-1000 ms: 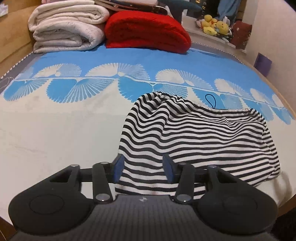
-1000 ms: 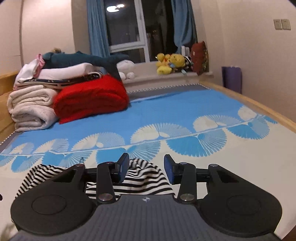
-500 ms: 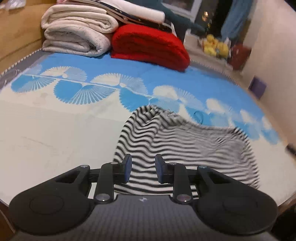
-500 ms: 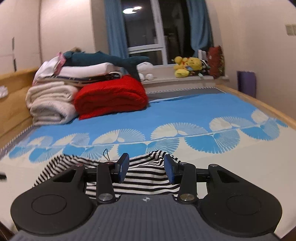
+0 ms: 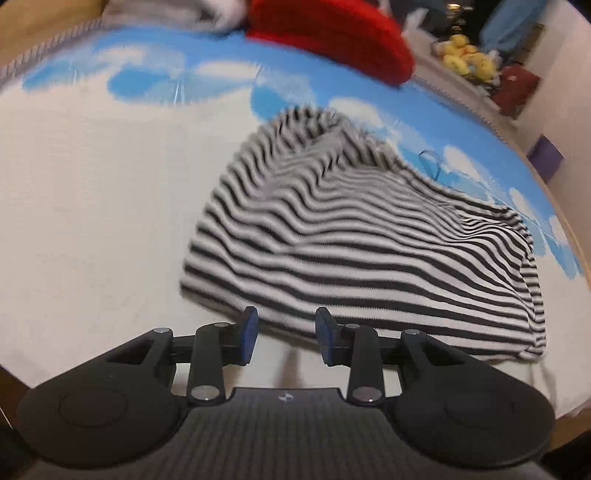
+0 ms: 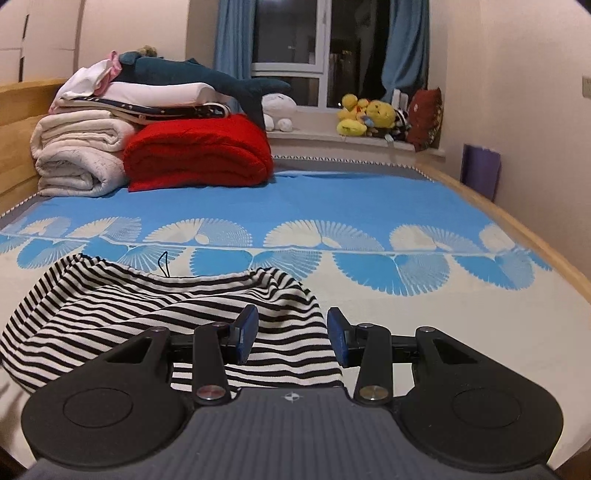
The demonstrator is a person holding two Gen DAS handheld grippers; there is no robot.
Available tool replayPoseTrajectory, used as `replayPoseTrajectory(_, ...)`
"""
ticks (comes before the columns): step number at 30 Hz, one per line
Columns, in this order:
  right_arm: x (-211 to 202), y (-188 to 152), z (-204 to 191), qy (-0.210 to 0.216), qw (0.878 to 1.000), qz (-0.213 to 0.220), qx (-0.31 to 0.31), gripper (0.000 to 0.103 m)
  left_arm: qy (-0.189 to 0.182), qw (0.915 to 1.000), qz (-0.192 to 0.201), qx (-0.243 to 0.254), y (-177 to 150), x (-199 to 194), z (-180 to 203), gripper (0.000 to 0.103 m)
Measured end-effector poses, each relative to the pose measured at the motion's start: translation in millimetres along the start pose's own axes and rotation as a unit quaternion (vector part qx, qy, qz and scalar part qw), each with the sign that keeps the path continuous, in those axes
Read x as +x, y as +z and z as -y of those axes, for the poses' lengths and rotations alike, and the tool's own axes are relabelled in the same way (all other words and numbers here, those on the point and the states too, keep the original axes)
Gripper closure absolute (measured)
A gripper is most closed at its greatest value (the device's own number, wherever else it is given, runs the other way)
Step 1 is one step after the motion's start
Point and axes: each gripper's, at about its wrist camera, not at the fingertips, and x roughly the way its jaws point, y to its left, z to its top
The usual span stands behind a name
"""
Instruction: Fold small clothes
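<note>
The striped garment (image 5: 369,251) lies rumpled on the bed cover (image 5: 92,206), in front of the red blanket (image 5: 332,33). Left gripper (image 5: 284,334): jaws opening, empty, at the garment's near hem. Right gripper (image 6: 291,334): jaws spread above the garment's right end, pinching nothing.

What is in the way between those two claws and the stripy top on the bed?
Nothing visible. The striped garment lies directly ahead of the left claw, whose jaws are opening just short of its near edge. The right claw hovers open over it. The red blanket sits far behind.
</note>
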Motion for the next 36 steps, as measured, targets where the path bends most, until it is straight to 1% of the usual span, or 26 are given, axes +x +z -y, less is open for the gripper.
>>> replayPoseTrajectory(1,2.6,0.5,1.9,0.001,1.0,-0.004,0.006,0.06,-0.004,0.9997,-0.007,-0.022,0.0,6.0,-3.4,0.061)
replayPoseTrajectory(3,8.3,2.1,6.6,0.003,1.0,-0.013,0.021,0.06,-0.005,0.9975,-0.013,-0.069,1.3,15.5,-11.6,0.046)
replayPoseTrajectory(4,10.9,2.6,8.4,0.003,0.999,-0.017,0.029,0.06,-0.005,0.9954,-0.014,-0.095,1.8,19.2,-16.4,0.041)
replayPoseTrajectory(5,14.1,4.3,10.0,0.004,0.999,-0.02,0.038,0.06,-0.006,0.9919,-0.018,-0.125,2.5,23.3,-23.1,0.03)
replayPoseTrajectory(6,17.4,6.3,11.9,0.005,0.999,-0.023,0.047,0.06,-0.006,0.9883,-0.021,-0.151,3.0,27.0,-29.2,0.023)
replayPoseTrajectory(9,23.3,10.2,15.9,0.003,0.998,-0.023,0.061,0.06,-0.019,0.9743,-0.022,-0.224,1.9,37.0,-50.1,0.023)
replayPoseTrajectory(11,26.9,11.6,18.5,0.003,0.997,-0.025,0.069,0.06,-0.03,0.9681,-0.005,-0.249,5.5,37.8,-58.6,0.024)
replayPoseTrajectory(14,31.4,11.9,20.9,0.003,0.997,-0.03,0.075,0.06,-0.037,0.9596,0.006,-0.279,11.7,42.7,-66.5,0.024)
replayPoseTrajectory(16,34.8,11.9,22.4,0.004,0.996,-0.036,0.079,0.06,-0.035,0.9555,0.013,-0.293,15.3,45.6,-69.6,0.031)
replayPoseTrajectory(17,36.1,11.8,23.4,0.003,0.996,-0.038,0.082,0.06,-0.029,0.9548,0.014,-0.295,16.0,47.3,-70.3,0.047)
replayPoseTrajectory(18,36.9,11.8,24.1,0.002,0.996,-0.04,0.085,0.06,-0.022,0.9548,0.01,-0.296,17.4,49.3,-70.5,0.072)
replayPoseTrajectory(19,37.3,12.3,24.9,0.001,0.995,-0.04,0.088,0.06,-0.021,0.9544,0.006,-0.298,18.0,51.0,-71.7,0.081)
replayPoseTrajectory(20,37.1,13.2,25.9,0.0,0.995,-0.039,0.092,0.06,-0.027,0.9537,0.002,-0.3,17.8,51.2,-73.9,0.086)
replayPoseTrajectory(21,36.4,14.4,26.9,-0.001,0.995,-0.037,0.097,0.06,-0.026,0.9555,0.003,-0.294,19.2,48.9,-74.0,0.091)
replayPoseTrajectory(22,35.1,15.3,28.5,-0.001,0.994,-0.034,0.101,0.06,-0.02,0.96,0.007,-0.279,21.9,44.6,-71.7,0.092)
replayPoseTrajectory(24,32.0,17.9,31.3,-0.005,0.994,-0.026,0.107,0.06,-0.009,0.9722,0.023,-0.233,32.8,30.3,-61.3,0.094)
replayPoseTrajectory(26,28.1,23.6,33.9,-0.006,0.995,-0.021,0.101,0.06,-0.006,0.9797,0.043,-0.196,41.5,10.8,-49.6,0.095)
replayPoseTrajectory(27,25.3,29.8,35.3,-0.003,0.996,-0.017,0.092,0.06,-0.005,0.9819,0.052,-0.182,44.2,1.7,-45.6,0.096)
replayPoseTrajectory(29,14.1,46.5,40.5,0.003,0.998,0.017,0.068,0.06,0.01,0.9857,0.064,-0.155,49.7,-12.2,-39.4,0.099)
replayPoseTrajectory(31,9.4,62.8,47.9,0.008,0.998,0.041,0.04,0.06,0.039,0.9882,0.062,-0.134,54.1,-15.1,-37.9,0.1)
replayPoseTrajectory(32,11.1,68.6,53.5,0.011,0.998,0.046,0.031,0.06,0.064,0.99,0.057,-0.112,55.5,-14.6,-35.7,0.1)
replayPoseTrajectory(34,15.8,67.7,66.6,-0.001,0.997,0.064,0.039,0.061,0.099,0.9914,0.053,-0.067,58.2,-17.1,-23.9,0.1)
replayPoseTrajectory(35,19.5,62.8,73.7,-0.011,0.996,0.067,0.051,0.061,0.105,0.9917,0.061,-0.042,60.5,-22.4,-13.9,0.1)
replayPoseTrajectory(36,24.6,54.6,81.9,-0.02,0.995,0.061,0.072,0.06,0.104,0.9918,0.07,-0.025,65.3,-26.0,-3.0,0.1)
